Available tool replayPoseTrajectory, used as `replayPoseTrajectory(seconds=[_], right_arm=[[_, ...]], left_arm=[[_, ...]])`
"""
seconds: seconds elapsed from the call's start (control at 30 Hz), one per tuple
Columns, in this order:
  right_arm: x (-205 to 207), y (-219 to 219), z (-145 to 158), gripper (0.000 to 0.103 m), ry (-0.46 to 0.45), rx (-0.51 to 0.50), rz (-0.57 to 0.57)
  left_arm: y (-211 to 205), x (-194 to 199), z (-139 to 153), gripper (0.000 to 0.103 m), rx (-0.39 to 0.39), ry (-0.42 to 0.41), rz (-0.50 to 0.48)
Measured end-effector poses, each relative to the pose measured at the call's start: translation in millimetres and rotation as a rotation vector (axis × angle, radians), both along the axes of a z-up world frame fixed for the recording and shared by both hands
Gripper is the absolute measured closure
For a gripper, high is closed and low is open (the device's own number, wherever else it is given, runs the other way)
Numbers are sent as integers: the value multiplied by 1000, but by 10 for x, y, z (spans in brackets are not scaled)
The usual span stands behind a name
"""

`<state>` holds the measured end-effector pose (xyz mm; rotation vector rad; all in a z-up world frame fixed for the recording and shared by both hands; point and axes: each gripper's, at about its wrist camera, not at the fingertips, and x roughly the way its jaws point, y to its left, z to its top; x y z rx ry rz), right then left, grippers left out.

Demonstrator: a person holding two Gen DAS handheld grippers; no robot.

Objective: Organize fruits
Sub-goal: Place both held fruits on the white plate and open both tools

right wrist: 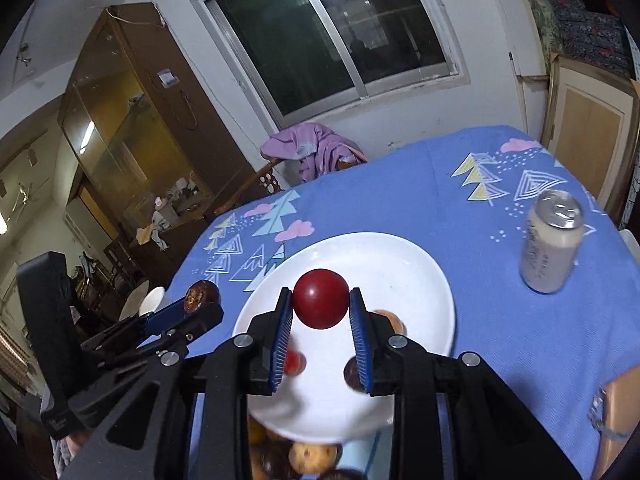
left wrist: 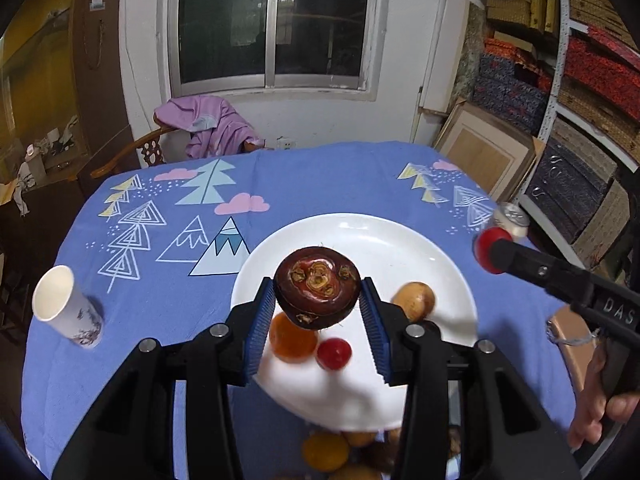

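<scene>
My left gripper (left wrist: 318, 294) is shut on a dark purple mangosteen (left wrist: 317, 286) and holds it above the white plate (left wrist: 360, 232). On the plate lie an orange fruit (left wrist: 292, 338), a small red fruit (left wrist: 334, 354) and a tan fruit (left wrist: 414, 300). My right gripper (right wrist: 320, 300) is shut on a red round fruit (right wrist: 321, 298) above the same plate (right wrist: 400, 264). The right gripper also shows in the left wrist view (left wrist: 490, 250), to the right of the plate. The left gripper with the mangosteen (right wrist: 202, 294) shows at the left of the right wrist view.
More fruits (left wrist: 326, 450) lie near the plate's front edge, partly hidden. A paper cup (left wrist: 66, 306) stands at the table's left. A drink can (right wrist: 552, 240) stands at the right. A chair with a pink garment (left wrist: 208, 126) is behind the blue tablecloth (left wrist: 320, 176).
</scene>
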<state>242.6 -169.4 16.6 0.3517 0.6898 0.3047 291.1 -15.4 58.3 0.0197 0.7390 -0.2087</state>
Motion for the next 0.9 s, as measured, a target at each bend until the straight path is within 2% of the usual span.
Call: replayPoseTrajectory(seconds=[0.23,0.47,0.53,0.57,0.6,0.67,0.77,0.83,0.9], right_arm=[[642,201,-490,74,106,-55,5],[854,258,-765,72,179,-89,16],[860,239,-798,71,181,-78,17],[857,230,-792,65,186,-78,15],[834,213,-768,65,183,-63,15],[765,158,-656,65,156,-29,6],[477,49,-219,65,52,36,8],[229,6,88,56,-29,49,19],[-124,-27,378,38,-126,47,23]], left_arm=[[89,627,-579,60,12,137,40],[100,809,-836,60,-17,182,10],[87,809,-859,54,-22,186,6],[75,802,-864,48,-19,185,7],[72,797,-864,43,-14,183,9],[92,756,-816,43,-6,168,20],[216,594,-595,43,-40,132,32],[360,386,-388,38,-56,87,51],[505,121,-213,29,-53,39,76]])
